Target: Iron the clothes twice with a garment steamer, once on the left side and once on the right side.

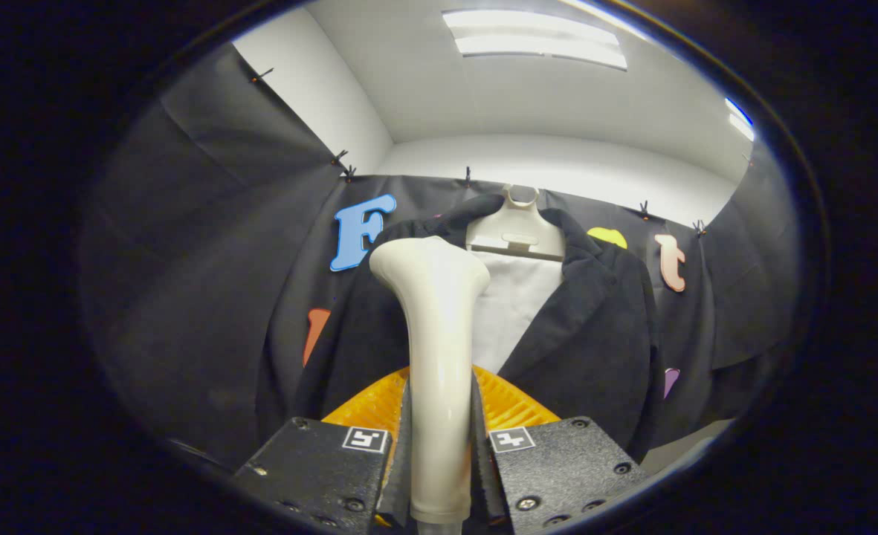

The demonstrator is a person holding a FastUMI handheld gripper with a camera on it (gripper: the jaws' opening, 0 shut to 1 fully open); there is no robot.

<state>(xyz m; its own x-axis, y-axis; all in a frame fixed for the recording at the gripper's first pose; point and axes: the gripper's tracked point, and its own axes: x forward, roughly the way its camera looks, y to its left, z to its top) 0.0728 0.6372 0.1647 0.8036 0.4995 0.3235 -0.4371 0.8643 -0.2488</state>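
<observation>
My gripper (439, 446) is closed on the garment steamer (436, 357); both fingers press against opposite sides of its handle, with no gap left between pad and handle. The steamer is smooth, glossy, cream-coloured plastic. Its handle is a rounded column that widens upward into a flared, flattened head. The long axis runs upright, from between my fingers at the bottom to the head at the top, and the head leans slightly to the left. The head sits in front of the left lapel area of the jacket (595, 334); I cannot tell whether it touches the cloth.

The jacket is dark, matte, slightly napped fabric with broad folded lapels. It hangs on a pale plastic hanger (514, 230) against the booth wall, just beyond the steamer. A smooth white panel (513, 312) shows between the lapels. An orange ribbed part (509, 405), fan-shaped with fine parallel ridges, lies directly behind my fingers.
</observation>
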